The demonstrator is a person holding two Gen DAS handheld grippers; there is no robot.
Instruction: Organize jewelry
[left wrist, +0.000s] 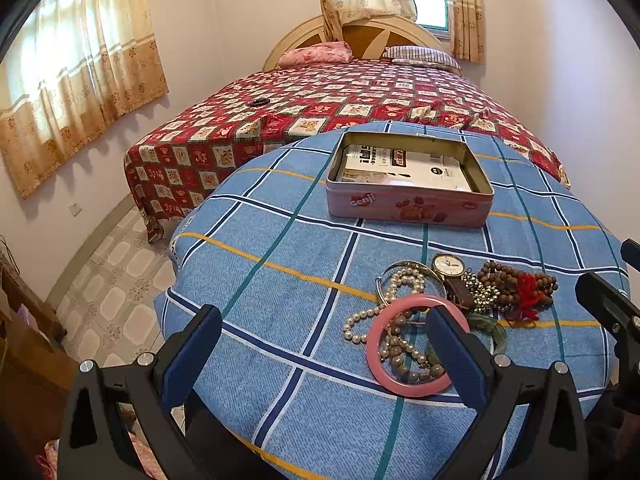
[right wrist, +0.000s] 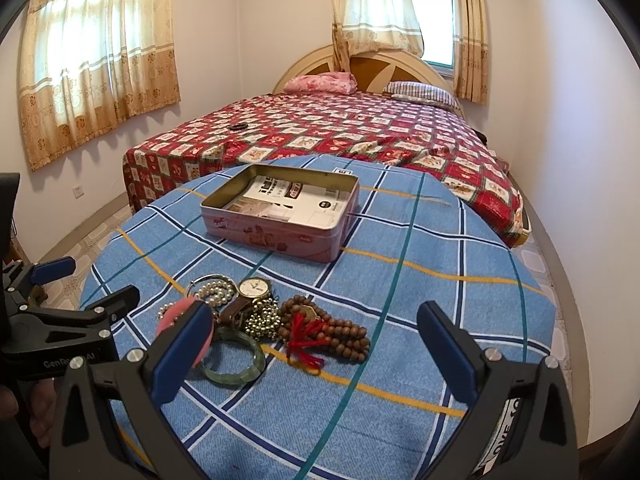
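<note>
A heap of jewelry lies on the blue checked cloth (left wrist: pixel 280 280): a pink bangle (left wrist: pixel 378 364), a pearl string (left wrist: pixel 362 320), a watch (left wrist: pixel 448 266), brown wooden beads with a red tassel (left wrist: pixel 516 284) and a green bangle (right wrist: pixel 234 360). Beyond it stands an open pink tin (left wrist: pixel 404 196) with white packets inside. My left gripper (left wrist: pixel 324 344) hovers open, its right finger over the pink bangle. My right gripper (right wrist: pixel 314 340) is open too, with the wooden beads (right wrist: pixel 328 332) between its fingers and nothing held.
A bed with a red patterned cover (left wrist: pixel 340 96) stands behind the table, with a small dark item (left wrist: pixel 260 102) on it. Curtained windows (left wrist: pixel 80 60) line the walls. Tiled floor (left wrist: pixel 116 280) drops away left of the table edge.
</note>
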